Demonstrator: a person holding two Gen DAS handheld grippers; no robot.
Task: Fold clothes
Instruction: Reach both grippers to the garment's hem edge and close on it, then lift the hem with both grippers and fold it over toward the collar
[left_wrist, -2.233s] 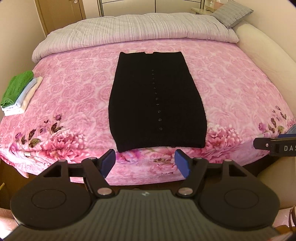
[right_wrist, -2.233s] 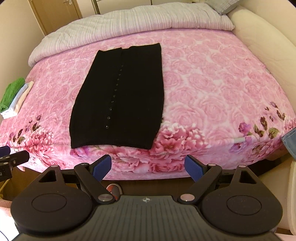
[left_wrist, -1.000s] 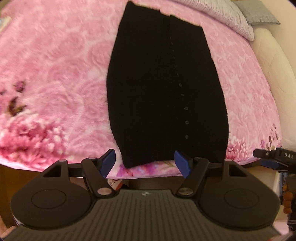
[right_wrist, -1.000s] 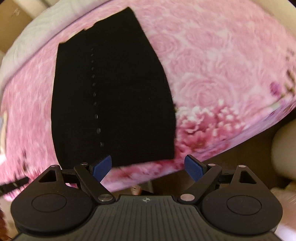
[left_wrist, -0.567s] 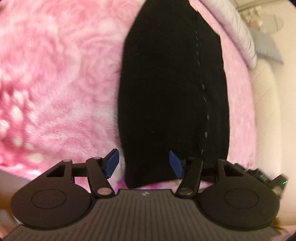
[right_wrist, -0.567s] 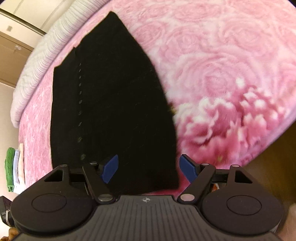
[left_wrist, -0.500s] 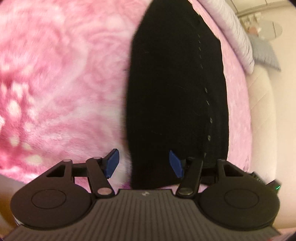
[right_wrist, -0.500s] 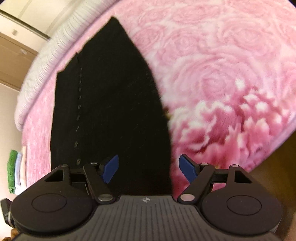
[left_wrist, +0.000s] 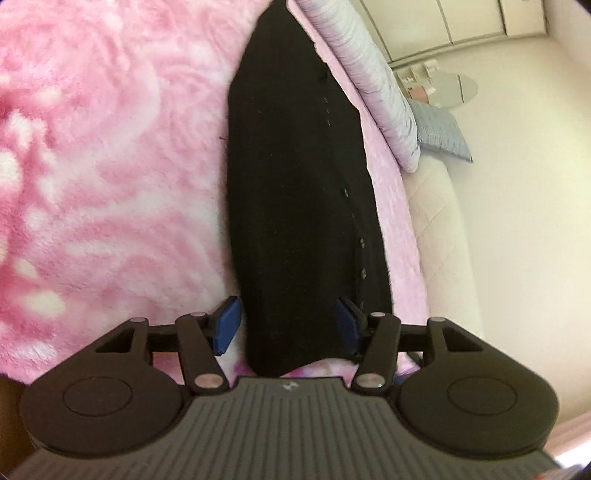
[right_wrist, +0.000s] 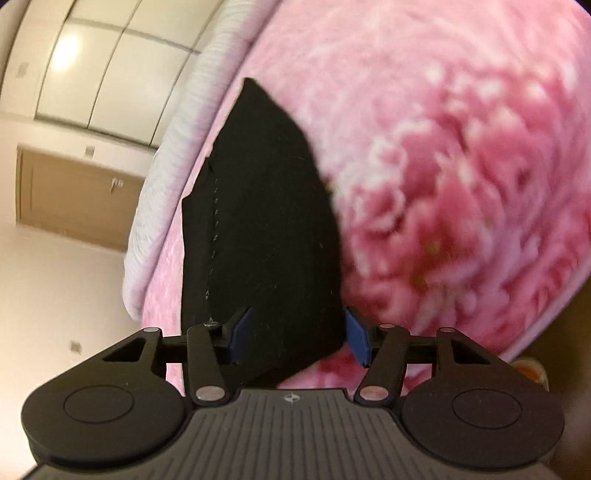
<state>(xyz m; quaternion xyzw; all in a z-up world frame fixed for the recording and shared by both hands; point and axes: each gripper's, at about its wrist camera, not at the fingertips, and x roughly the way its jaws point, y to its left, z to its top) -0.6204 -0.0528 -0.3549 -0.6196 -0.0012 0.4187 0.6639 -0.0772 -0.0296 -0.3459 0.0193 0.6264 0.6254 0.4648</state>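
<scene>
A black knit garment (left_wrist: 303, 206) lies flat on a bed, stretched lengthwise over a pink floral blanket (left_wrist: 103, 166), its near hem close to the bed's edge. Since two seconds ago both tools have dropped from a high view of the whole bed to just above that hem, and the garment now fills the middle of each view; it has not shifted on the blanket.

The left tool (left_wrist: 288, 325) is spread, its blue pads (left_wrist: 227, 323) straddling the hem's left corner, one pad over blanket and the other over black cloth. The right tool (right_wrist: 298, 338) is likewise spread across the hem's right corner, cloth between its fingers. Whether any pad touches the cloth cannot be told.

The knit is dark and fine-ribbed, long and narrowing toward the far end, with a row of small buttons (left_wrist: 362, 242) running down its length. The blanket is plush, with rose patterns in pink and white.

Beyond the garment a pale ribbed duvet (left_wrist: 369, 74) is bunched at the far side of the bed, a grey pillow (left_wrist: 439, 133) beside it. A cream padded bed frame (left_wrist: 439, 236) borders the mattress. The right view shows a wooden door (right_wrist: 74, 195) and white wall panels (right_wrist: 107, 62).
</scene>
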